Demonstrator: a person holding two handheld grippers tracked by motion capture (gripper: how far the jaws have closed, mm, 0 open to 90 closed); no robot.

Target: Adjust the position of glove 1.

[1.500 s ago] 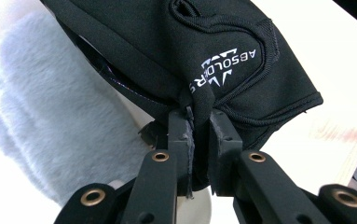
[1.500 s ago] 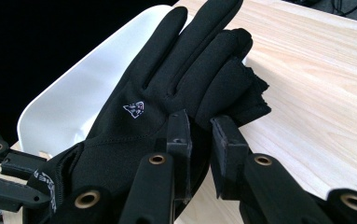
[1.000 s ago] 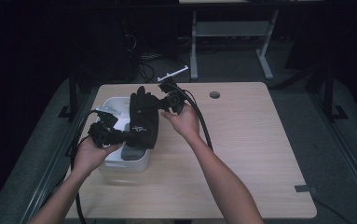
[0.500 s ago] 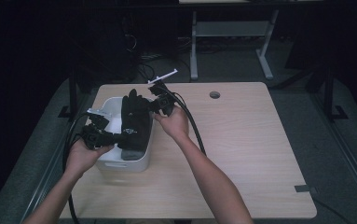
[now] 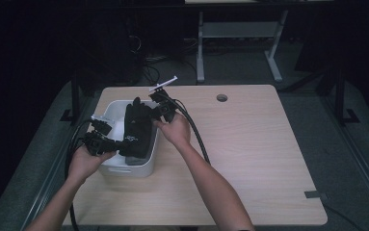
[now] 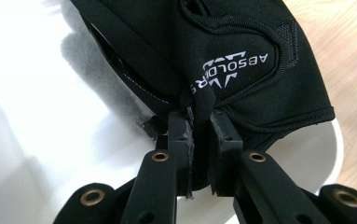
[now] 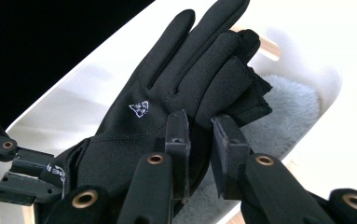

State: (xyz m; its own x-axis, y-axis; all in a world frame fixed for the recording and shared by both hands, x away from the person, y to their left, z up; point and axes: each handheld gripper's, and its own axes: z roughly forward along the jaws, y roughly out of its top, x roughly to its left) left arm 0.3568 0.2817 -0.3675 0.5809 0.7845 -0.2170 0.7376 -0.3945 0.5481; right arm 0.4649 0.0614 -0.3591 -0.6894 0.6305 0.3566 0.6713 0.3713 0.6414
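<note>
A black glove (image 5: 138,127) with a white logo hangs over the white bin (image 5: 124,169) at the table's left, held at both ends. My left gripper (image 5: 118,143) is shut on the glove's cuff edge (image 6: 199,100), with the bin's white inside (image 6: 27,116) below. From the far right side my right gripper (image 5: 156,111) is shut on the folded fingertips of the glove (image 7: 223,88). A grey fleecy item (image 7: 288,112) lies in the bin under the glove. In the right gripper view the left gripper (image 7: 13,179) shows at the lower left.
The wooden table (image 5: 249,159) has a cable hole (image 5: 222,97) at the back. A small white piece (image 5: 163,85) lies at the far edge behind the bin. A black cable (image 5: 196,134) trails from the right gripper across the table.
Both hands have moved left and down with the glove stretched between them. The glove now sits low over the bin instead of above its right side.
</note>
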